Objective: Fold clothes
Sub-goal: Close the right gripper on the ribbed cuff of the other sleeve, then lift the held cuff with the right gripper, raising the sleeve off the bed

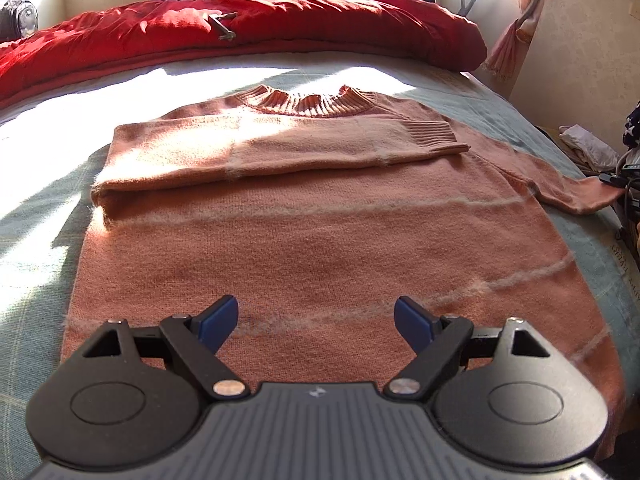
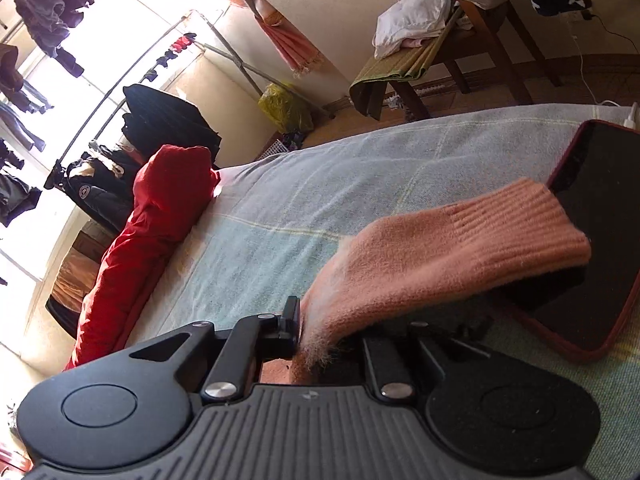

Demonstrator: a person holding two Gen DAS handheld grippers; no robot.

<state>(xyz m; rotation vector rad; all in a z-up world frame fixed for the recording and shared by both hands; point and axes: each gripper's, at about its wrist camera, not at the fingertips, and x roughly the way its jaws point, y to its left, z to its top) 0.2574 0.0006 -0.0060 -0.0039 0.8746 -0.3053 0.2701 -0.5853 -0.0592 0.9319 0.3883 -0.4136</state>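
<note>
We see a salmon-pink sweater [image 1: 320,216] lying flat on the pale blue bedsheet [image 1: 36,216], collar away from us, with one sleeve [image 1: 280,148] folded across its chest and a red duvet [image 1: 240,28] bunched beyond it. Our left gripper [image 1: 316,318] hovers over the hem, jaws spread wide and empty. Our right gripper [image 2: 320,334] is clamped on the other sleeve [image 2: 452,256], lifted off the sheet, its ribbed cuff hanging over a black mat [image 2: 600,240].

Right gripper [image 2: 320,340] clamped on pink sweater sleeve [image 2: 440,256], raised above blue-sheeted bed [image 2: 320,184], red quilt [image 2: 152,232] far left.
</note>
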